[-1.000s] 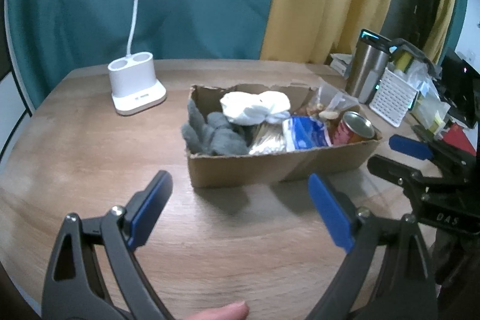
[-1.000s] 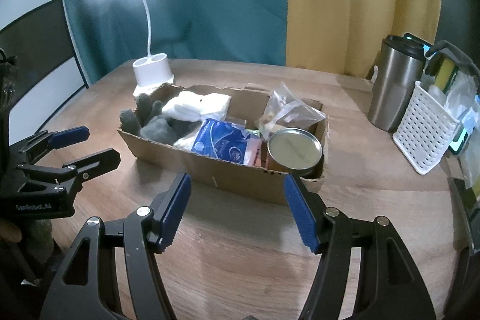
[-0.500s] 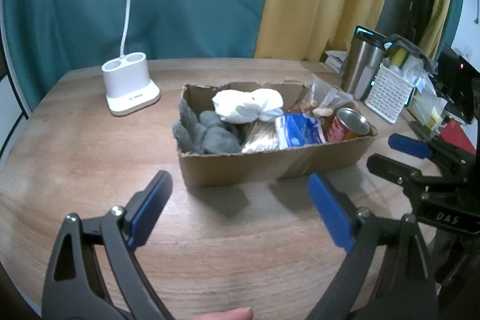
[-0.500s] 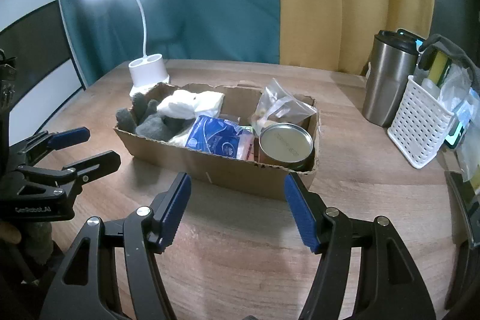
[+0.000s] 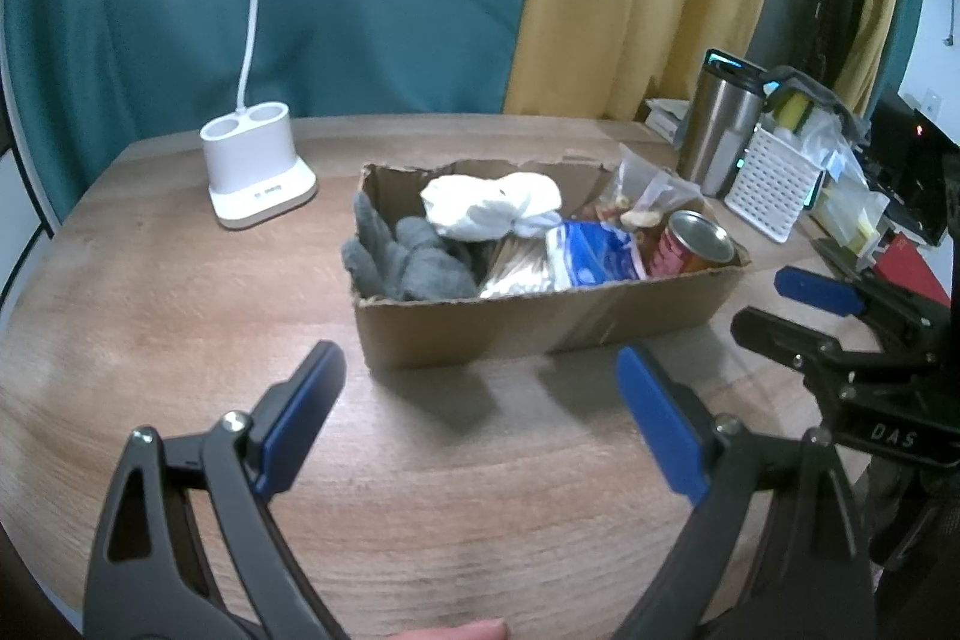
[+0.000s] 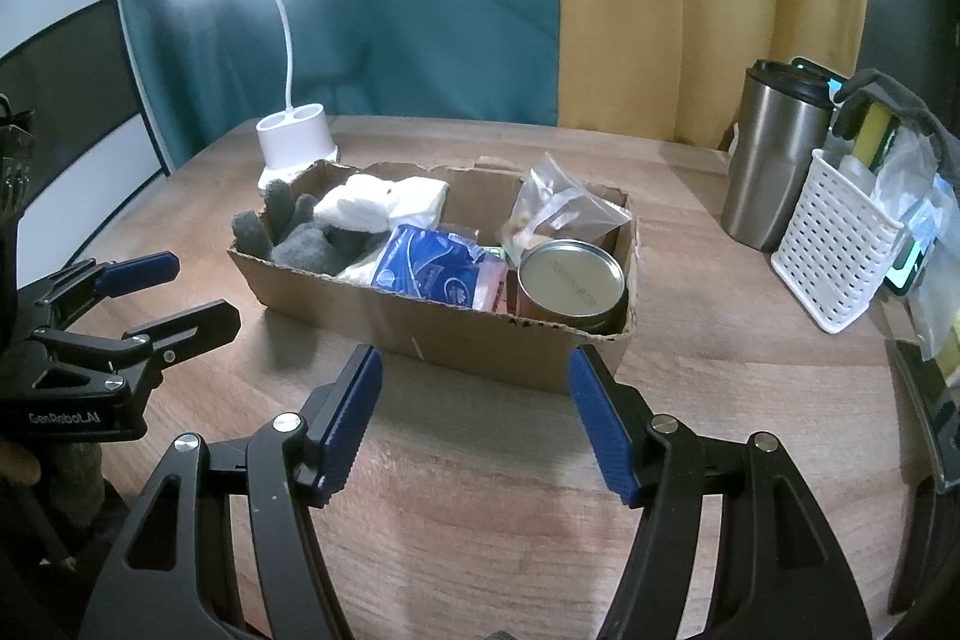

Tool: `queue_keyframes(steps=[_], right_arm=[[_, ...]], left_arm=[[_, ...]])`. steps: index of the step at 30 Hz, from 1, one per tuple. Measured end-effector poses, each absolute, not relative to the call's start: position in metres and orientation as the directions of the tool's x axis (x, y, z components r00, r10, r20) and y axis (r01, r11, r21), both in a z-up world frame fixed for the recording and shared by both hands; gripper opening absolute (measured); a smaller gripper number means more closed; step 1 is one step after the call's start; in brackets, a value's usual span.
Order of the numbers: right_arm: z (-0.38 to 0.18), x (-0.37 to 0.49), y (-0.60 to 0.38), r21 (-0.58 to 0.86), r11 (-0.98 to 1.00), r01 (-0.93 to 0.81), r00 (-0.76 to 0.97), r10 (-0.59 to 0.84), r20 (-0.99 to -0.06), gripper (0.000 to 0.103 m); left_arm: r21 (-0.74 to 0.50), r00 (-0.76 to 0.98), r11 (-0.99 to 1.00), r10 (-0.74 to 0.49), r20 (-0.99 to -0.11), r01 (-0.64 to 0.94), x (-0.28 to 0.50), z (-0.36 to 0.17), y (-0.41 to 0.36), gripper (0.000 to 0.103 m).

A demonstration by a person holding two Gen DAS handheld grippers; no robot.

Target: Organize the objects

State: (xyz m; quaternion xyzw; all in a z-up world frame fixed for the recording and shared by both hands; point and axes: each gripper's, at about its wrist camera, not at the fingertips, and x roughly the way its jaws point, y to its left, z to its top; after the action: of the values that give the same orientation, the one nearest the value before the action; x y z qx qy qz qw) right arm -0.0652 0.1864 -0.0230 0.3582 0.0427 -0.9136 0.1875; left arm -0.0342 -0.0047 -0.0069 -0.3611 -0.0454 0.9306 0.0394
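A shallow cardboard box stands mid-table. It holds grey gloves, a white cloth, a bundle of wooden sticks, a blue tissue pack, a clear snack bag and a red tin can. My left gripper is open and empty, just short of the box's near wall. My right gripper is open and empty, near the box's can end.
A white desk lamp stands behind the box on the left. A steel tumbler and a white slotted basket of items crowd the right side. Teal and yellow curtains hang behind the wooden table.
Both grippers have drawn back a little from the box and stayed open. The box and its contents have not moved.
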Motion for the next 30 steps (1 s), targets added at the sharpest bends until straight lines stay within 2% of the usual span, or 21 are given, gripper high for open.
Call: queue_keyframes(steps=[30], right_arm=[[-0.0238, -0.0618, 0.1862, 0.052, -0.929, 0.367, -0.671, -0.303, -0.677, 0.068]], left_arm=[[-0.119, -0.733, -0.992, 0.112, -0.671, -0.042, -0.0320, -0.0086, -0.0053, 0.094]])
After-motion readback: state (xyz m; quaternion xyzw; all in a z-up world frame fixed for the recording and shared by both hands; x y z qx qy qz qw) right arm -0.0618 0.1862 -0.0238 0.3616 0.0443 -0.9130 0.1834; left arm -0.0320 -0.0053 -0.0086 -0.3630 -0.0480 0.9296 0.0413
